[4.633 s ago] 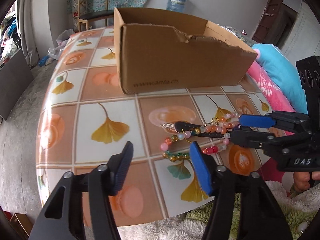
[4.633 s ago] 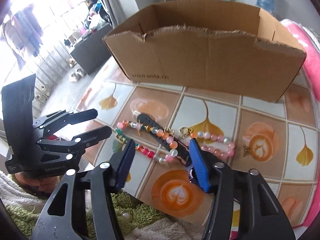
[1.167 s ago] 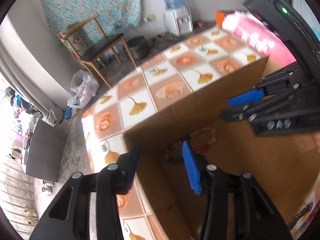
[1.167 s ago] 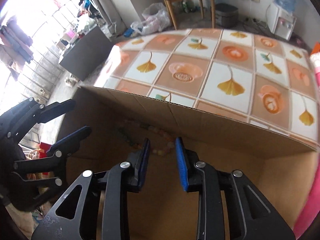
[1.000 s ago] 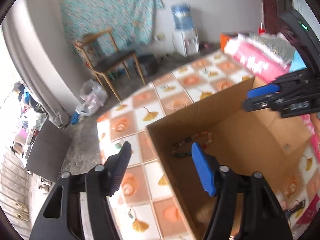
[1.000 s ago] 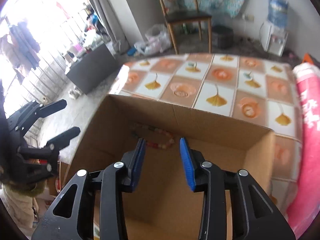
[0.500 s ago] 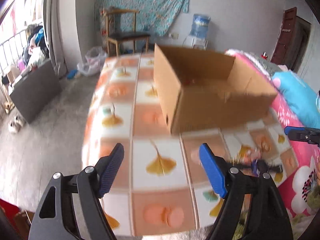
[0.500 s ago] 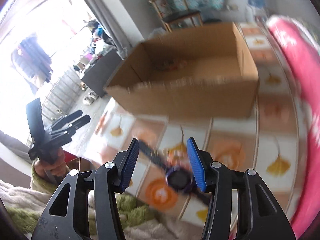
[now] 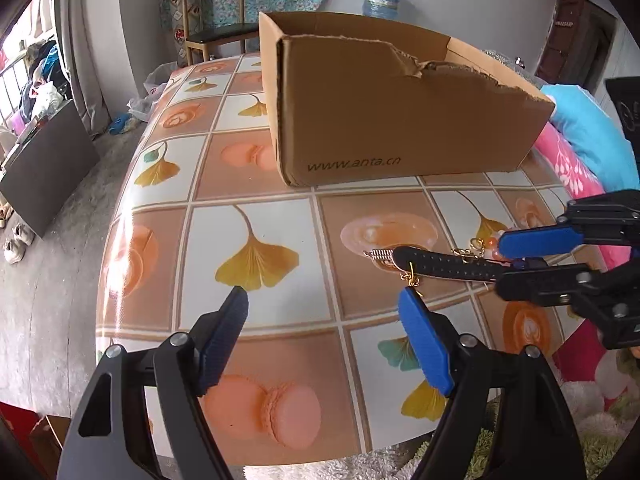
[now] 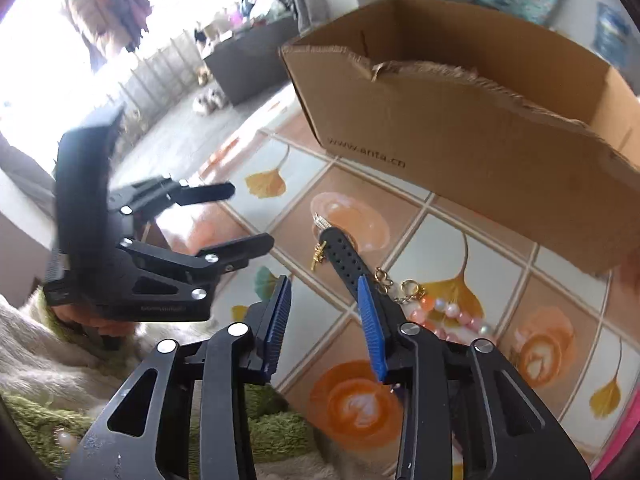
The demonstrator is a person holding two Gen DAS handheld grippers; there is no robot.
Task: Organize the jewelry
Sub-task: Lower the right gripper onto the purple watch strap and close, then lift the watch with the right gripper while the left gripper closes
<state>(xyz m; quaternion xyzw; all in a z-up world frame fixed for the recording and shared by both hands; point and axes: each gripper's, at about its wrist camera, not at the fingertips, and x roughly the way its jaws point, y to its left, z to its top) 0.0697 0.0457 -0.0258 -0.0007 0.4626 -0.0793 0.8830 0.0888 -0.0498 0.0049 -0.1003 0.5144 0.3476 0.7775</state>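
A black perforated watch strap (image 9: 440, 266) (image 10: 347, 259) lies on the tiled tablecloth (image 9: 256, 184), with a gold charm (image 10: 319, 258) and a silver clip (image 9: 380, 255) beside it. Pink beads (image 10: 448, 314) sit to its right. My right gripper (image 10: 323, 284) (image 9: 499, 261) is low over the strap and its jaws are closing. The strap runs under the right finger and only cloth shows in the gap. My left gripper (image 9: 322, 300) (image 10: 252, 216) hovers wide open and empty, left of the strap. The cardboard box (image 9: 400, 120) (image 10: 460, 128) stands behind.
The table's near edge meets a green and white fluffy blanket (image 9: 592, 432). Pink and blue bedding (image 9: 580, 148) lies to the right of the box. A wooden chair (image 9: 216, 20) and a water bottle (image 9: 382, 0) stand at the far wall.
Both grippers have left the box, where a multicoloured bead string stayed, and dropped to the table's near side. The right jaws have narrowed over the watch strap.
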